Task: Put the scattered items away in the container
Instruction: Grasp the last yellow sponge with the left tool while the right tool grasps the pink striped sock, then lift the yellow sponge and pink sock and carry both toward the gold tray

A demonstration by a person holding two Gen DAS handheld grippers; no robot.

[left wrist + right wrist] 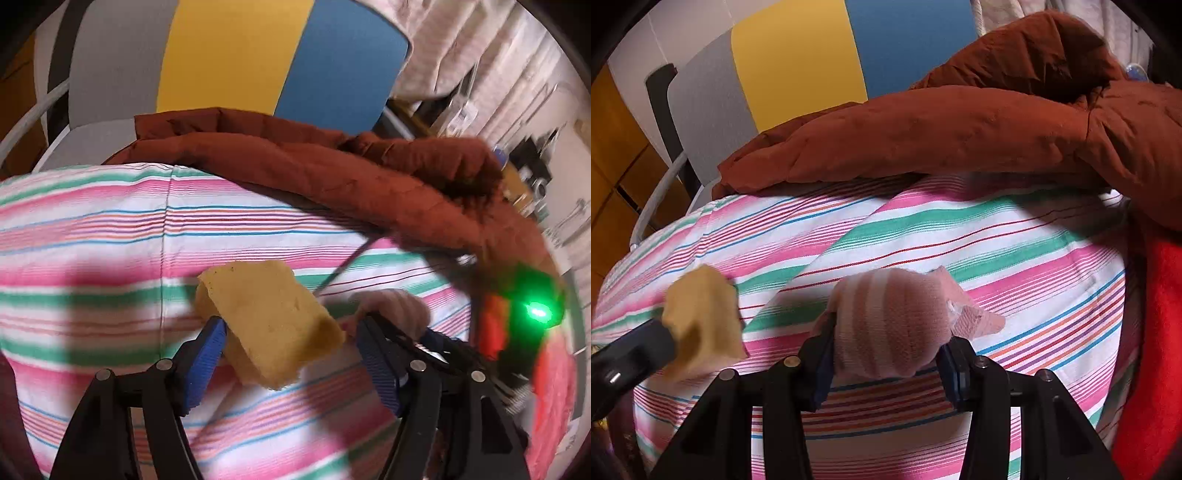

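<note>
- right gripper [884,363]: jaws clamped on pink sock bundle [890,325], long axis across them
- left gripper [291,354]: jaws wide apart, yellow cloth [269,325] between them, touching the left pad only, hold looks loose
- under both: striped bedsheet [997,236]
- beyond: rust jacket [942,133], blocks nothing
- container not in view, direction unknown
</note>
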